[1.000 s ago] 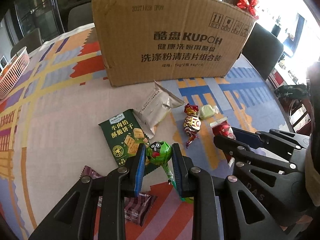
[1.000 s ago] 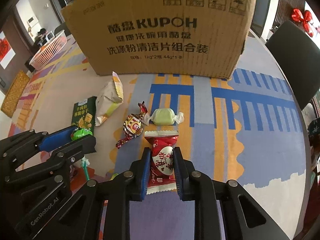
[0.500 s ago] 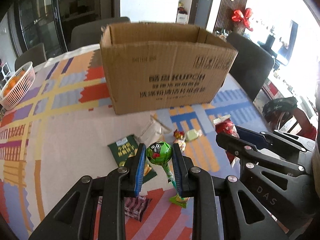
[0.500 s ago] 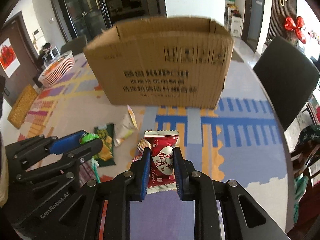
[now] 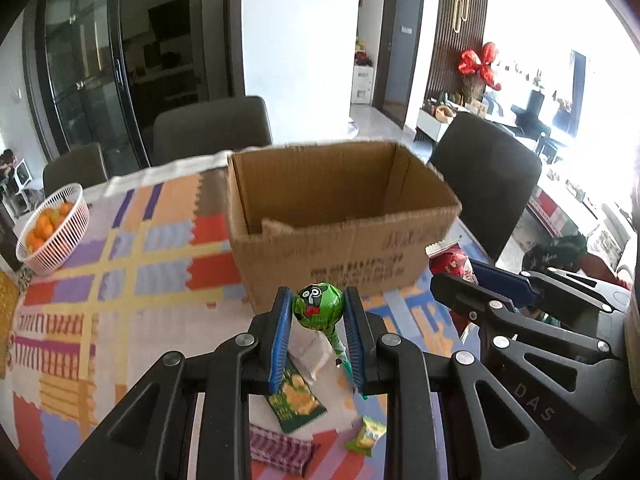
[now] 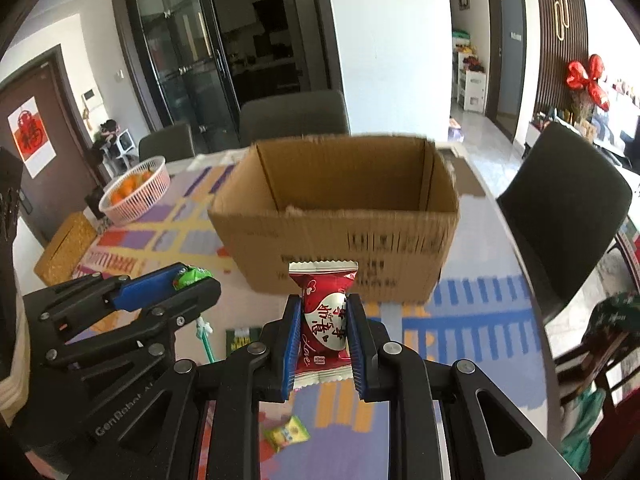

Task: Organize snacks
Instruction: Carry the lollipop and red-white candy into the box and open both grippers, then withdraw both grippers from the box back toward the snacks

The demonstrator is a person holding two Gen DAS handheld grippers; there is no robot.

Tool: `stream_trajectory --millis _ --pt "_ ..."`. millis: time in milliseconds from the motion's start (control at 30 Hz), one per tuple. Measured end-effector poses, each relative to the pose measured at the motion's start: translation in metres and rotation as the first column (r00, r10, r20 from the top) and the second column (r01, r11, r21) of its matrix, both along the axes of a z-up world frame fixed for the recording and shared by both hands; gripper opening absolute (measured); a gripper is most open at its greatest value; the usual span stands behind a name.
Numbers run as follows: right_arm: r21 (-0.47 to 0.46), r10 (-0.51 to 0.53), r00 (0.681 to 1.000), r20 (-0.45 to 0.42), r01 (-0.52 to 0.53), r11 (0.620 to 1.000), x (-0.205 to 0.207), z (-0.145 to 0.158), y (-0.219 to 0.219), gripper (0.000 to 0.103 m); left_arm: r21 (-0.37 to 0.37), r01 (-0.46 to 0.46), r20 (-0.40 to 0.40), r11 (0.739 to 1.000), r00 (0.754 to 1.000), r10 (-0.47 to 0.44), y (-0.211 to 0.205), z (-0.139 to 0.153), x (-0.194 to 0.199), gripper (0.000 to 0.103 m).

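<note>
My left gripper (image 5: 318,310) is shut on a green lollipop (image 5: 319,306), held in the air before the open cardboard box (image 5: 340,220). My right gripper (image 6: 324,316) is shut on a red candy packet (image 6: 323,320), also raised in front of the box (image 6: 340,216). The box interior looks empty from here. The right gripper shows in the left wrist view (image 5: 460,280) with the red packet (image 5: 450,258). The left gripper shows in the right wrist view (image 6: 196,280). Below on the tablecloth lie a green cracker packet (image 5: 294,398), a white packet (image 5: 308,354), a small yellow candy (image 5: 368,436) and a purple wrapper (image 5: 280,448).
A white basket of oranges (image 5: 54,228) stands at the table's far left. Dark chairs (image 5: 212,128) stand behind the box and one (image 5: 484,176) at the right. A woven yellow box (image 6: 66,248) sits near the left edge.
Both grippers have risen with their snacks, from close above the table to above the box's rim, so the box interior now shows. The loose snacks dropped low in view.
</note>
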State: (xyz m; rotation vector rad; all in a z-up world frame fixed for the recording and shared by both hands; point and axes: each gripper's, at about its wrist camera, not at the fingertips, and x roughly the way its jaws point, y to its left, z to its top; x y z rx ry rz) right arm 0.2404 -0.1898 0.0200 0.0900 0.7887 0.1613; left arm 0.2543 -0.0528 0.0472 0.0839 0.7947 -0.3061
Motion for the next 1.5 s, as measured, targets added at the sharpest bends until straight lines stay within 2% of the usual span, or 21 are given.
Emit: stream_trajectory --millis 200,567,800,1133,1200,1233,1267,1333,1400,1500 --pt "-0.003 -0.006 0.999 0.034 0.007 1.000 0.019 0.027 -0.004 0.023 -0.002 -0.017 0.026 1.000 1.000 0.017 -0.001 0.022 0.021 0.026" --pt "-0.031 -0.016 1.000 0.024 0.017 0.999 0.062 0.047 -0.015 0.023 -0.007 -0.039 0.023 0.999 0.999 0.039 -0.004 0.039 0.068 0.026" --pt "-0.037 -0.021 1.000 0.023 0.022 0.999 0.090 0.051 -0.020 0.023 0.001 -0.044 0.011 0.999 0.999 0.044 -0.009 0.037 0.100 0.026" --pt "-0.054 -0.014 1.000 -0.012 0.013 0.998 0.133 0.034 -0.023 0.023 0.011 -0.063 -0.009 0.998 0.998 0.063 -0.013 0.018 0.139 0.027" --pt "-0.052 -0.016 1.000 -0.021 0.015 0.999 0.140 0.030 -0.024 0.023 0.017 -0.068 -0.013 0.998 0.998 0.068 -0.012 0.014 0.142 0.036" --pt "-0.052 -0.016 1.000 -0.020 0.015 0.999 0.141 0.028 -0.023 0.024 0.018 -0.071 -0.016 0.997 0.997 0.072 -0.011 0.012 0.141 0.048" --pt "-0.061 -0.018 1.000 -0.015 0.017 0.998 0.142 0.026 -0.023 0.029 0.020 -0.079 -0.013 0.997 0.997 0.079 -0.010 0.011 0.139 0.052" --pt "-0.085 -0.041 0.999 -0.015 0.040 0.996 0.143 0.023 -0.021 0.036 0.031 -0.096 0.000 0.995 0.995 0.096 -0.007 0.012 0.133 0.052" --pt "-0.082 -0.047 0.999 -0.011 0.046 0.996 0.139 0.021 -0.021 0.036 0.038 -0.104 0.004 0.994 0.995 0.104 -0.003 0.013 0.125 0.053" --pt "-0.070 -0.045 0.999 -0.013 0.044 0.997 0.127 0.020 -0.021 0.039 0.034 -0.109 0.003 0.993 0.994 0.109 0.003 0.014 0.110 0.059"
